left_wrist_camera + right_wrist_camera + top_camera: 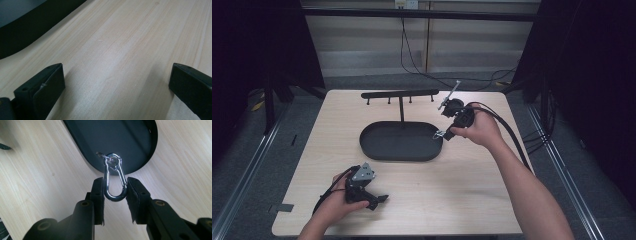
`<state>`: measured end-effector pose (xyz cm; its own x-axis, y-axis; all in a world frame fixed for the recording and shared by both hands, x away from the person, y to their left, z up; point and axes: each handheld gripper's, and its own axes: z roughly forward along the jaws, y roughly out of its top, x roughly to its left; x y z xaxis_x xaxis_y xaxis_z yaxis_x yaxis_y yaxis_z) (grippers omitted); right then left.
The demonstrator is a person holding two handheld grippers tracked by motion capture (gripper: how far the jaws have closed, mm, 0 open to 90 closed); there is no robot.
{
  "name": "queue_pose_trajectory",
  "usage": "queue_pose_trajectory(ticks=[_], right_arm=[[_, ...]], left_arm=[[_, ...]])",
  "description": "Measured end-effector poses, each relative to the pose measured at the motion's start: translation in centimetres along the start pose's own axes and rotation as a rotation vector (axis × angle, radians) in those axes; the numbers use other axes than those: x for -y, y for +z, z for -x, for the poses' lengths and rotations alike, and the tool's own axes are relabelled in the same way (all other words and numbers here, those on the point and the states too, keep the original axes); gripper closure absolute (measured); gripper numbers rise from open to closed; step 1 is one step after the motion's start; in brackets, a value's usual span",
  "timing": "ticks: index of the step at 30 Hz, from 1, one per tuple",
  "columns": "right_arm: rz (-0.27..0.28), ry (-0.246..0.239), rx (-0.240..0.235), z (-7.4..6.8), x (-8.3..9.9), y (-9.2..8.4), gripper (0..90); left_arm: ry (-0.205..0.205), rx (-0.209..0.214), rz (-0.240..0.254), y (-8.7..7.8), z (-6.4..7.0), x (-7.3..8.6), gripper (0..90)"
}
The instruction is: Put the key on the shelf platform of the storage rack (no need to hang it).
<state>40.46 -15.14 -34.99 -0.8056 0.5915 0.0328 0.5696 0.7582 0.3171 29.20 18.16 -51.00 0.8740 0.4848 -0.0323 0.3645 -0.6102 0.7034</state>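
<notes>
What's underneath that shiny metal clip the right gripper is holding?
Under the carabiner lie the rim of the black oval tray and bare wooden table. The right gripper clamps its lower loop; the table directly beneath is hidden.

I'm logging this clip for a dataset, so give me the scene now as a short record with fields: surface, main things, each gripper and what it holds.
surface: light wooden table
stand: black rack with small hooks, on an oval black tray
held item: silver carabiner with a small ring at its far end
right gripper: jaws closed on the carabiner's sides, by the tray's right end
left gripper: jaws wide apart, nothing between them, low over bare table near the front edge
</notes>
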Motion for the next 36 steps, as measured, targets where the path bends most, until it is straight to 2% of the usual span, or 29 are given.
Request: queue_pose_trajectory(ticks=[21,36], right_arm=[[0.017,-0.003,0.008,-0.2,-1.9,1.5,69.0],[0.025,0.028,0.012,0.5,-2.9,2.9,69.0]], left_arm=[[0.001,0.005,-0.004,0.0,0.0,0.0,0.1],[0.002,0.002,-0.009,-0.1,0.0,0.0,0.1]])
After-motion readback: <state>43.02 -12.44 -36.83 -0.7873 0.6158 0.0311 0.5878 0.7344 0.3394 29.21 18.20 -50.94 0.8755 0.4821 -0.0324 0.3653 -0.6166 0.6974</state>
